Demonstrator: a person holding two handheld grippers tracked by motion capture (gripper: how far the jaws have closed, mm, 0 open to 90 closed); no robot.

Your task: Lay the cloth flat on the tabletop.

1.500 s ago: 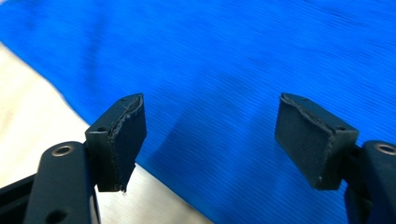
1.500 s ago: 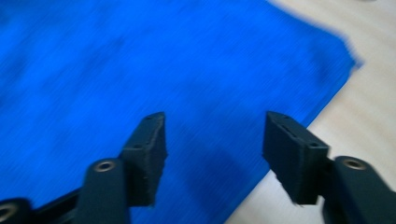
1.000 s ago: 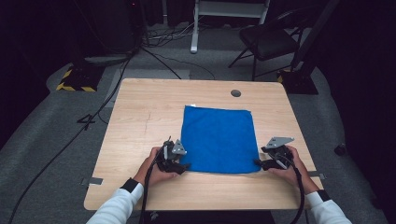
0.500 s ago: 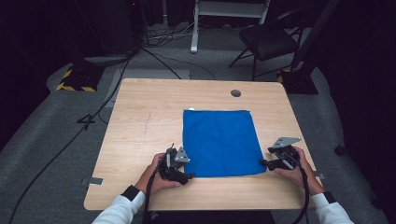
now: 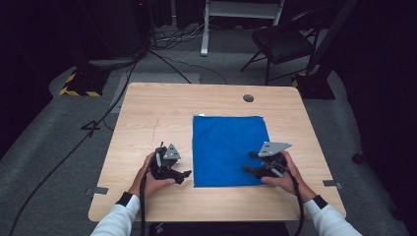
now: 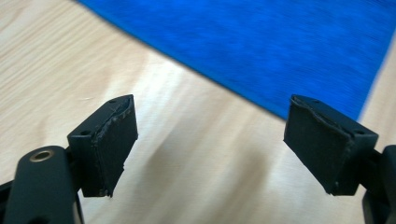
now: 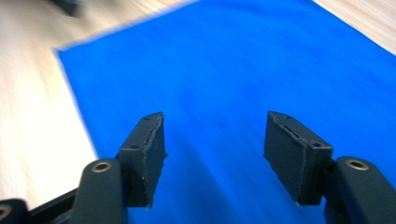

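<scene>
The cloth [image 5: 230, 150] is laid flat; left gripper [image 5: 187, 173] has just been opening, empty, right gripper [image 5: 247, 162] closing slightly, nothing held. A fresh edge grasp is likely needed next.

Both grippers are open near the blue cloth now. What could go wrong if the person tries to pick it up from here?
The left gripper is over bare table, beside the blue cloth, so closing now would likely grab nothing. The right gripper is over the flat cloth; its pads might slide on it or drag it into wrinkles.

Dark studio-like lab — floor cables [image 5: 123, 88], hazard-taped stand base [image 5: 78, 88], folding chair [image 5: 282, 44]
</scene>
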